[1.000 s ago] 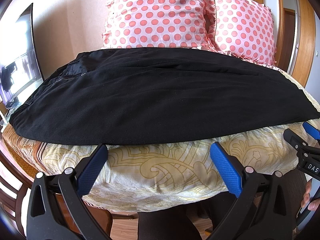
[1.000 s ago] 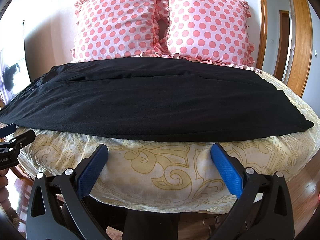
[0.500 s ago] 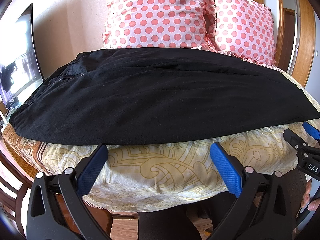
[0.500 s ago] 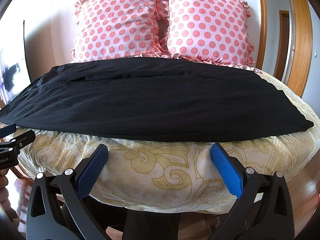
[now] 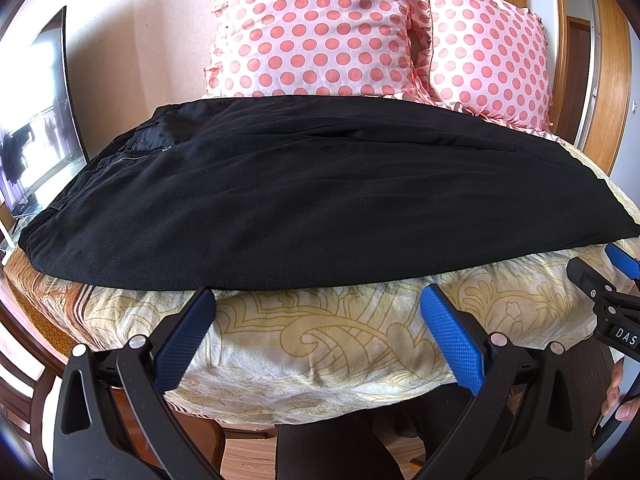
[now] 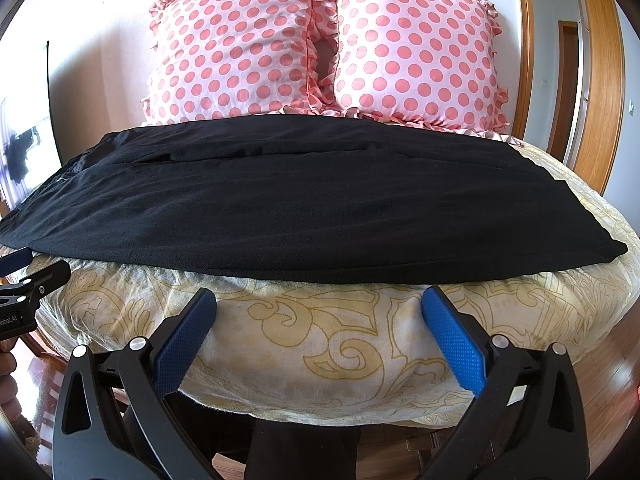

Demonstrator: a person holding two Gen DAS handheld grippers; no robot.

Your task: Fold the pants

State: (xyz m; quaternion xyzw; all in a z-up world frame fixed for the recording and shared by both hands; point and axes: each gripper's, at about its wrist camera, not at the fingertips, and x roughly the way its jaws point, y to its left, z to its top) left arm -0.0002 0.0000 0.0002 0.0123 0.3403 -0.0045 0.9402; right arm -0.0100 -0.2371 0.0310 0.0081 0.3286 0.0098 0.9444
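Black pants [image 5: 312,200] lie flat across the bed, filling the middle band of both frames. Waistband and zipper area sit at the left of the left wrist frame; the leg ends taper to a corner at the right [image 6: 616,256]. The legs look laid one on the other, though the dark cloth hides the seam lines, so this is uncertain.

Under the pants: a cream bedspread [image 5: 320,344] with a yellow scroll pattern, showing as a strip along the lower middle of each frame. An orange-brown patterned cover [image 5: 44,300] shows at the lower left of the left wrist view.

Left gripper [image 5: 318,320]: blue fingers [image 5: 188,332] spread wide apart, holding nothing, hovering just short of the near hem of the pants. It also shows at the left edge of the right wrist view [image 6: 28,276].

Right gripper [image 6: 320,320]: fingers [image 6: 452,340] equally wide apart, holding nothing, over the bedspread near the hem. Its tip appears at the right edge of the left wrist view [image 5: 600,276].

Two pink polka-dot pillows [image 6: 240,44] [image 6: 416,52] stand side by side against the wall at the top centre, behind the pants. A dark screen [image 5: 40,120] stands at the far left.
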